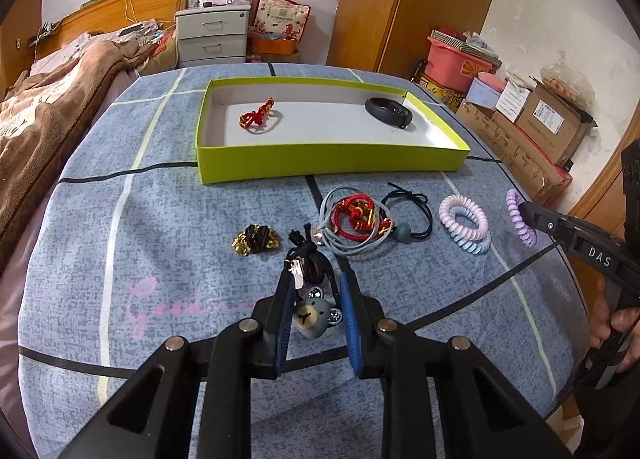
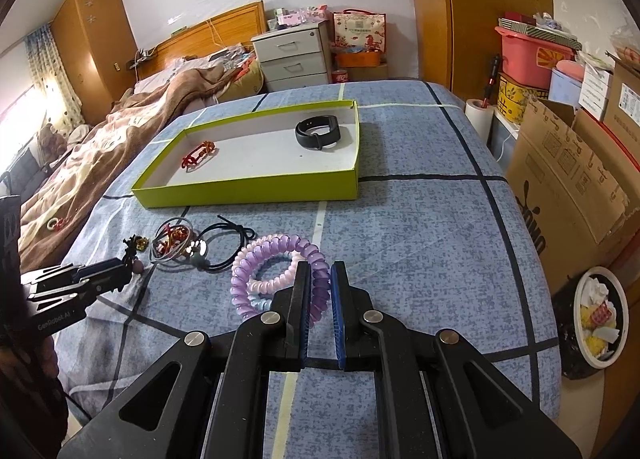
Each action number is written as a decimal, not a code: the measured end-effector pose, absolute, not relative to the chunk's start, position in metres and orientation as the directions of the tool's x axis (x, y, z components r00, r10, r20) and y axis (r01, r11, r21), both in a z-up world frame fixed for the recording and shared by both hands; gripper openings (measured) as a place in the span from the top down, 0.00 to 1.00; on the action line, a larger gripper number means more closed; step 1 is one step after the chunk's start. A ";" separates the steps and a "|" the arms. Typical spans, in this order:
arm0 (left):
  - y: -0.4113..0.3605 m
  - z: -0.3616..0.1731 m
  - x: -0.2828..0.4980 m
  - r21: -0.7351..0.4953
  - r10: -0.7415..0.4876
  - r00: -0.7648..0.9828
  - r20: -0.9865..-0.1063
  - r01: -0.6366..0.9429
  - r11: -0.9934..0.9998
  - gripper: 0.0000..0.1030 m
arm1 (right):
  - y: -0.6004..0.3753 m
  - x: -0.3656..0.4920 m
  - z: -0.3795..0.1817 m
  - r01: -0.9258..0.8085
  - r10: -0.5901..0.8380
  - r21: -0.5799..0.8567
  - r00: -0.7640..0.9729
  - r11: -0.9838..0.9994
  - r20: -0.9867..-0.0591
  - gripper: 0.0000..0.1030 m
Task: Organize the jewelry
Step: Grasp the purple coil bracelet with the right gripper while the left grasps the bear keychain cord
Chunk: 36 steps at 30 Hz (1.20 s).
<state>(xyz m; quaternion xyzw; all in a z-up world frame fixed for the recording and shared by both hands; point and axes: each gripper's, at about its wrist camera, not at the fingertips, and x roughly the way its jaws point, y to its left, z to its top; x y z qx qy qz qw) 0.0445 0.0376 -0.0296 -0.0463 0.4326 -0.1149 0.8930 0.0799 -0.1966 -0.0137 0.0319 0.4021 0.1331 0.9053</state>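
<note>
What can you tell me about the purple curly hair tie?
The purple spiral hair tie is a see-through, plastic-looking coil shaped like a phone cord, bent into a ring. The right gripper pinches one side of it between its blue-padded fingers, holding it tilted up over the blue checked bedspread. Right behind it lie a pink spiral tie and a pale blue one; whether they touch it is unclear.

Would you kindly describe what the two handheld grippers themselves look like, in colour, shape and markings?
Both are matte black. The left gripper and right gripper each have two flat fingers lined with ribbed blue pads, on angular linkage arms with triangular cut-outs and round silver pivot pins. Seen from the side, the right one bears white letters "DAS", the left "GenRobot.AI". No cables or sleeves are visible.
</note>
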 end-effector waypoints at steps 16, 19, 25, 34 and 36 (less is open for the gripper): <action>0.040 -0.029 0.041 -0.182 -0.238 0.604 -0.761 0.154 0.971 0.77 | -0.194 0.076 -0.012 -0.221 0.277 0.173 0.646 0.960 -0.712 0.90; 0.039 -0.031 0.044 -0.163 -0.221 0.600 -0.768 0.151 0.975 0.76 | -0.194 0.076 -0.012 -0.224 0.280 0.174 0.644 0.959 -0.712 0.90; 0.036 -0.041 0.049 -0.145 -0.198 0.570 -0.797 0.136 0.980 0.71 | -0.192 0.076 -0.010 -0.231 0.285 0.174 0.644 0.957 -0.711 0.90; 0.037 -0.041 0.051 -0.138 -0.188 0.578 -0.794 0.129 0.982 0.79 | -0.188 0.077 -0.009 -0.237 0.286 0.170 0.640 0.956 -0.713 0.90; 0.040 -0.041 0.051 -0.140 -0.186 0.585 -0.790 0.123 0.983 0.82 | -0.188 0.077 -0.009 -0.238 0.286 0.170 0.639 0.956 -0.714 0.90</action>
